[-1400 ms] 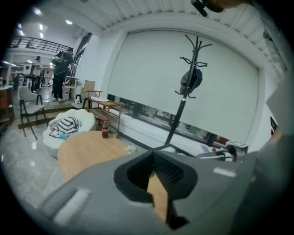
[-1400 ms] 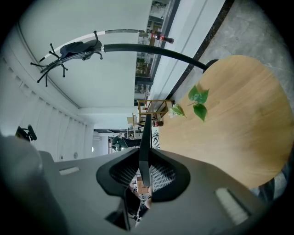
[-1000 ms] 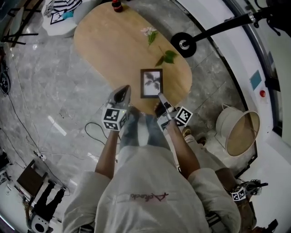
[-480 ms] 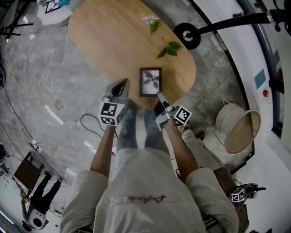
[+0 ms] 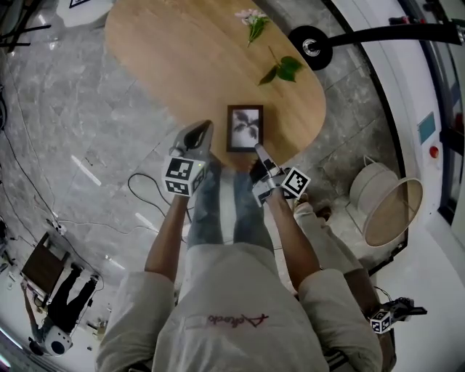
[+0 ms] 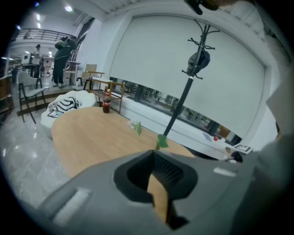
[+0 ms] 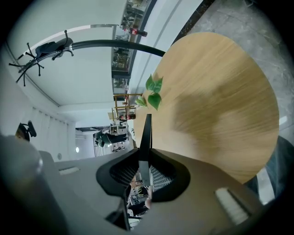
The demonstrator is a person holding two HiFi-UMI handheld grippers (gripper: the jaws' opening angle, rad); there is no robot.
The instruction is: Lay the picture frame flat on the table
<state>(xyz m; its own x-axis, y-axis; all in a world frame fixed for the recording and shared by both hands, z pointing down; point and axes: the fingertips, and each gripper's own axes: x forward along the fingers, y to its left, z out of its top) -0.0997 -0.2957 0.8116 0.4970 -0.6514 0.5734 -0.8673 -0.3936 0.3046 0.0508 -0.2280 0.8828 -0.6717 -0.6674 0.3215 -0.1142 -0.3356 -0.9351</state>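
The picture frame (image 5: 245,128), dark-edged with a plant photo, hangs face up over the near end of the oval wooden table (image 5: 182,58). My right gripper (image 5: 257,150) is shut on its near right corner. In the right gripper view the frame (image 7: 146,131) shows edge-on, pinched between the pads. Whether it touches the tabletop I cannot tell. My left gripper (image 5: 201,133) hovers just left of the frame at the table's edge. Its jaws stand together with nothing between them, and only the table (image 6: 92,137) shows past them.
A pink flower sprig (image 5: 252,18) and a green leaf stem (image 5: 285,70) lie on the table's far right. A coat stand's round base (image 5: 311,46) sits beyond them. A white round basket (image 5: 385,203) stands on the floor at right, and a cable (image 5: 145,196) at left.
Both grippers have sunk toward the table. The frame has gone down with the right gripper, still pinched at its corner.
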